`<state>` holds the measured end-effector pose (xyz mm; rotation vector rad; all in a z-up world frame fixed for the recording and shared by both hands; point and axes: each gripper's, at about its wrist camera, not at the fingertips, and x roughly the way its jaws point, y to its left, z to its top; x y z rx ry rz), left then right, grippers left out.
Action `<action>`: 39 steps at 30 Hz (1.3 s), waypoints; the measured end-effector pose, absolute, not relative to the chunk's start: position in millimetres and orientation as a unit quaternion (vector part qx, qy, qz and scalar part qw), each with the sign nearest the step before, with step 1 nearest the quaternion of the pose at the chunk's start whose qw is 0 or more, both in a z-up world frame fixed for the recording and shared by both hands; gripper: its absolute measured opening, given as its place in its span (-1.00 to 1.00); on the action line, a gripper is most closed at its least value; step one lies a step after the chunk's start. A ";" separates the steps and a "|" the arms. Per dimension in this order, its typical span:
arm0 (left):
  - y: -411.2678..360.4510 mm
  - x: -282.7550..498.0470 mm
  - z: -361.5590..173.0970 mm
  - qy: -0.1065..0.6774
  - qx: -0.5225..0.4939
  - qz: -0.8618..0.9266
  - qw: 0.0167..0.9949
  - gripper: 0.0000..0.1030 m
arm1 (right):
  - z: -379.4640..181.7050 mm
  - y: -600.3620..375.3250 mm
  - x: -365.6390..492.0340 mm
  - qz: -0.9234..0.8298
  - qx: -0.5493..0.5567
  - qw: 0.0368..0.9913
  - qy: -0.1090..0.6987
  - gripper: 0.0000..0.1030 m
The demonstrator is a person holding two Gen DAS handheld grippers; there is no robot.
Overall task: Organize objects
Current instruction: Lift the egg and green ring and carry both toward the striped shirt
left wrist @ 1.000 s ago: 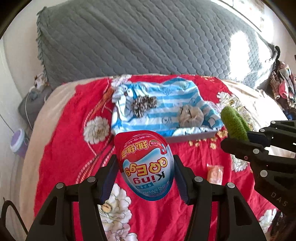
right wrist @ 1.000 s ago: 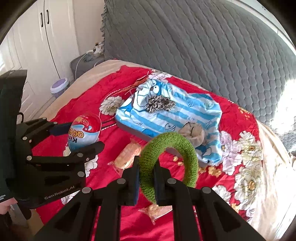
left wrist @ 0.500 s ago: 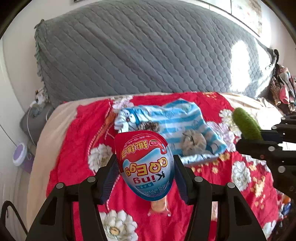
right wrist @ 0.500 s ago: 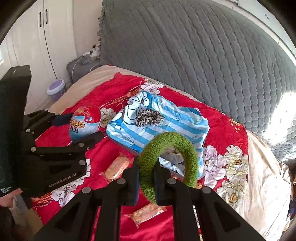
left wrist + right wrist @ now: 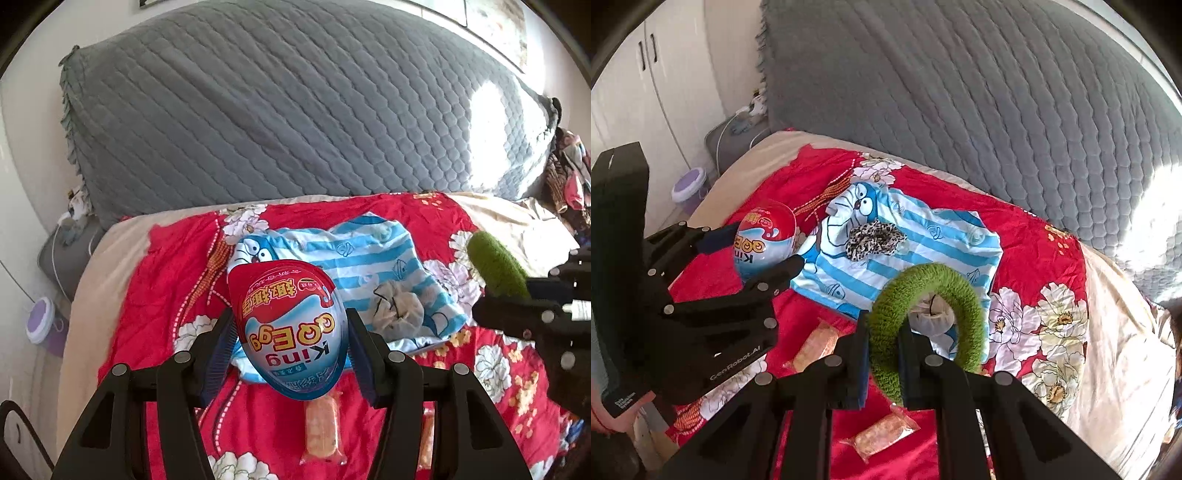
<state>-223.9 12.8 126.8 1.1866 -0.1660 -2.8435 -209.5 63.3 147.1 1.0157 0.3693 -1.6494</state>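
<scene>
Toy egg (image 5: 291, 328), red/blue wrapper with "King" print upside down, clamped between the fingers of the left hand-held gripper (image 5: 291, 341), held in the air above the bed. Seen from the right wrist view the egg (image 5: 764, 240) sits at 9 o'clock, off the near-left edge of the cloth.

Green fuzzy ring (image 5: 923, 321) pinched at its lower-left arc by the right hand-held gripper (image 5: 882, 350), jaws tight on it, ring standing upright. In the left wrist view the ring (image 5: 496, 264) shows at 3 o'clock.

Below both: blue-striped cartoon cloth (image 5: 923, 243) spread on the red floral bedspread (image 5: 1034, 243). On the cloth: leopard-print scrunchie (image 5: 873, 240) near the cartoon face, beige scrunchie (image 5: 397, 310) nearer the front edge.

Two wrapped snack packs on the bedspread at 6 o'clock: one (image 5: 812, 345) just off the cloth, one (image 5: 882, 435) nearer the camera.

Grey quilted headboard (image 5: 295, 110) at 12 o'clock.
</scene>
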 end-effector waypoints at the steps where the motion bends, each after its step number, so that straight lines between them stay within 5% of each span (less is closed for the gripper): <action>1: 13.1 -225.0 126.7 -0.057 0.384 -0.921 0.028 0.16 | 146.7 63.1 -209.4 -0.697 0.427 0.555 0.153 -0.76; 12: 25.2 -229.6 143.5 -0.129 0.367 -0.921 0.023 0.16 | 140.8 61.9 -234.0 -0.709 0.397 0.577 0.082 -0.76; 39: 5.6 -277.4 127.4 -0.096 0.371 -0.923 0.021 0.16 | 110.3 19.0 -238.1 -0.713 0.375 0.579 0.127 -0.75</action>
